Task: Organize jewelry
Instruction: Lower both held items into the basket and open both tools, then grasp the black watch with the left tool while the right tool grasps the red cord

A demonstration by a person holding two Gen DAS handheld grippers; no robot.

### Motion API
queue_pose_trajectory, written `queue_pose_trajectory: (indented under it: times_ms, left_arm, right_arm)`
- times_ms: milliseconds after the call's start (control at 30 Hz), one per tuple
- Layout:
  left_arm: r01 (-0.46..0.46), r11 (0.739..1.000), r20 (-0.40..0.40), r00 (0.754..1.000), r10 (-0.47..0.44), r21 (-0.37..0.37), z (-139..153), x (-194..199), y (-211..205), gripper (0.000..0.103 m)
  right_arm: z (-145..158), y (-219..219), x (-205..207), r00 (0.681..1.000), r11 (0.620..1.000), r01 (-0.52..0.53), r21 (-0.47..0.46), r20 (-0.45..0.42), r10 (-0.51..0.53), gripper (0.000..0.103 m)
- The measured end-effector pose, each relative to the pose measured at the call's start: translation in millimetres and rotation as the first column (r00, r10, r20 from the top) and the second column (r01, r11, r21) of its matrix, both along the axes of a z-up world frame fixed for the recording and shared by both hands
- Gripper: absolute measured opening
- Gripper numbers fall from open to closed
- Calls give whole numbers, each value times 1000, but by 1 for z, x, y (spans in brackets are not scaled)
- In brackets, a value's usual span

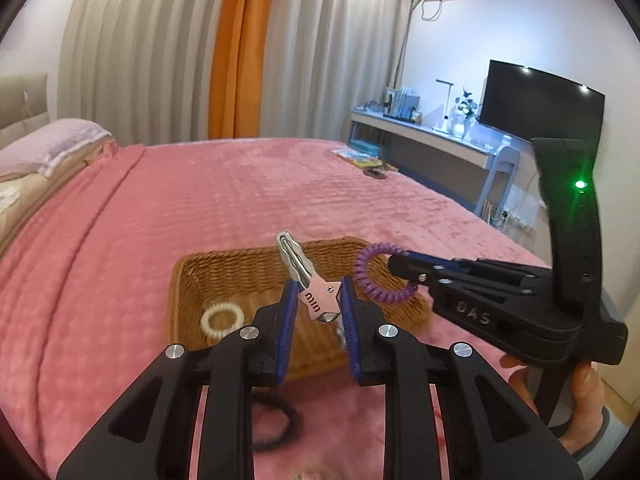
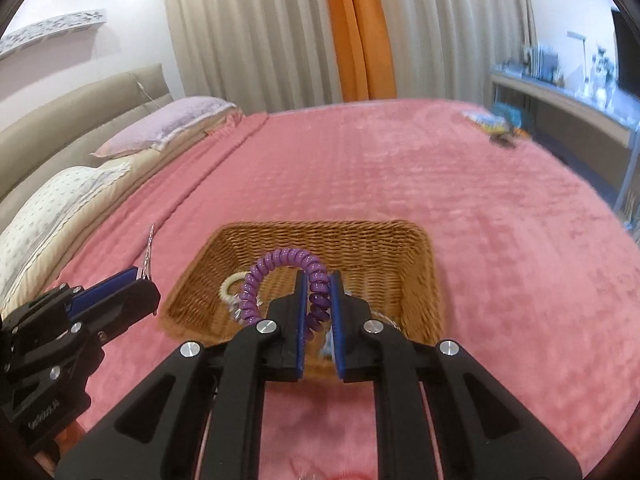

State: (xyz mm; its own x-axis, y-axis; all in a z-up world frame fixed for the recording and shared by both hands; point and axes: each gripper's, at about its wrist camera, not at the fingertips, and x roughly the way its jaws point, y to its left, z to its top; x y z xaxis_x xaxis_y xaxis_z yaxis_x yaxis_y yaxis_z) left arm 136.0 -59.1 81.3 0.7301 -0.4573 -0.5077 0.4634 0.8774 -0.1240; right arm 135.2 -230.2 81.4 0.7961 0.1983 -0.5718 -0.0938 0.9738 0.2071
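My left gripper (image 1: 319,294) is shut on a pink star hair clip (image 1: 320,300) with a silver prong, held above the wicker basket (image 1: 192,276). My right gripper (image 2: 319,286) is shut on a purple spiral hair tie (image 2: 280,276), also above the basket (image 2: 424,276). In the left wrist view the right gripper (image 1: 404,266) comes in from the right with the purple tie (image 1: 370,276). The left gripper (image 2: 140,276) shows at the left of the right wrist view. A cream spiral hair tie (image 1: 222,320) lies inside the basket.
The basket sits on a pink blanket (image 1: 240,200) covering the bed. A black hair band (image 1: 276,424) lies on the blanket below my left gripper. Pillows (image 2: 80,184) are at the left. A booklet and a dark object (image 1: 368,162) lie at the far right edge. A desk (image 1: 440,136) and TV stand beyond.
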Motion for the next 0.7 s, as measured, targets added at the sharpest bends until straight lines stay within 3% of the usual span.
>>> queue_pose_trajectory:
  times_ms: [167, 400, 600, 700]
  left_arm:
    - [-8, 1000, -109, 994, 8, -5, -37, 60, -5, 20]
    - [4, 998, -210, 978, 8, 57, -87, 93, -8, 20]
    - [4, 998, -226, 974, 11, 66, -90, 92, -5, 21]
    - [7, 999, -211, 977, 0, 33, -80, 86, 0, 31]
  right_arm:
    - [-34, -2, 57, 995, 1000, -2, 15, -100, 4, 9]
    - [-68, 1, 84, 981, 1000, -12, -11, -196, 9, 9]
    - [-78, 3, 86, 974, 1000, -12, -21, -225, 7, 10]
    - [-72, -3, 82, 977, 1000, 1, -5, -214, -2, 15]
